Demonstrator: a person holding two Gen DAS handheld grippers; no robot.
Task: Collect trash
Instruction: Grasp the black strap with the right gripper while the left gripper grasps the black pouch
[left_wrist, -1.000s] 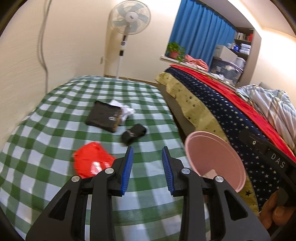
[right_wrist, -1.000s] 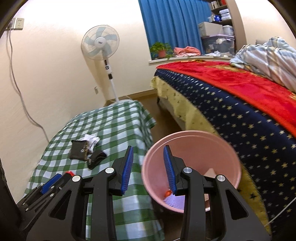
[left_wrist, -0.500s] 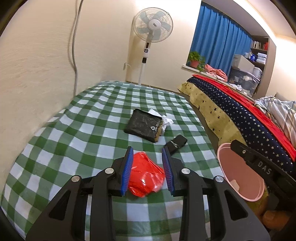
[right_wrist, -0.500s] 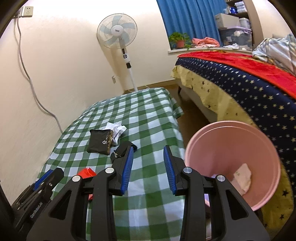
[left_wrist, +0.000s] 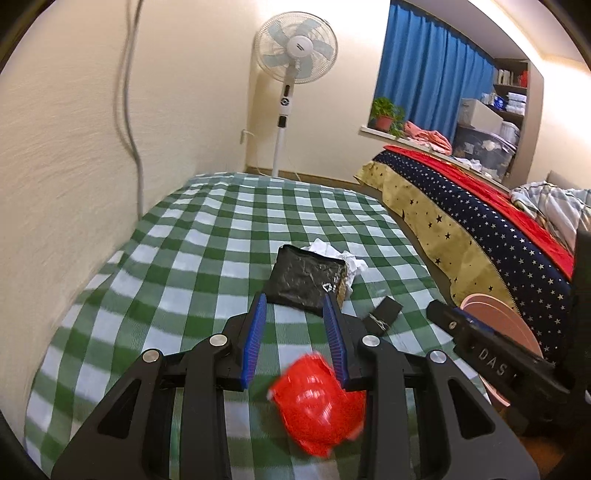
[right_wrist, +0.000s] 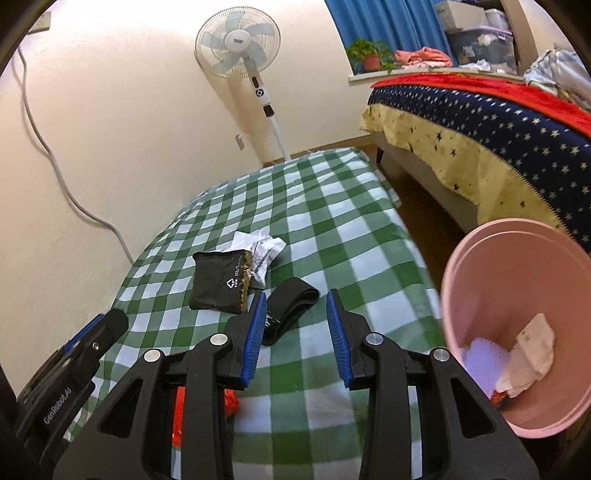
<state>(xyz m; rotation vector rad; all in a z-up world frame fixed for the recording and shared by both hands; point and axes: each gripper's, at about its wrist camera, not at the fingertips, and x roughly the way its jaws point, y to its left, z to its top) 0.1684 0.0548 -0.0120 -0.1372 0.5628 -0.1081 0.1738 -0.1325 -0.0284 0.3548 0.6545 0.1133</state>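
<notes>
The left gripper (left_wrist: 295, 339) is spread wide over the green checked cloth (left_wrist: 207, 236), holding nothing. The crumpled red wrapper (left_wrist: 319, 404) lies on the cloth low between its fingers, nearer the right-hand finger; contact cannot be determined. The right gripper (right_wrist: 295, 332) is likewise wide and empty. A black strap (right_wrist: 290, 308) lies just ahead between its fingertips, with the black pouch (right_wrist: 219, 282) beyond. The pink bin (right_wrist: 517, 332) stands to its right, paper scraps inside.
</notes>
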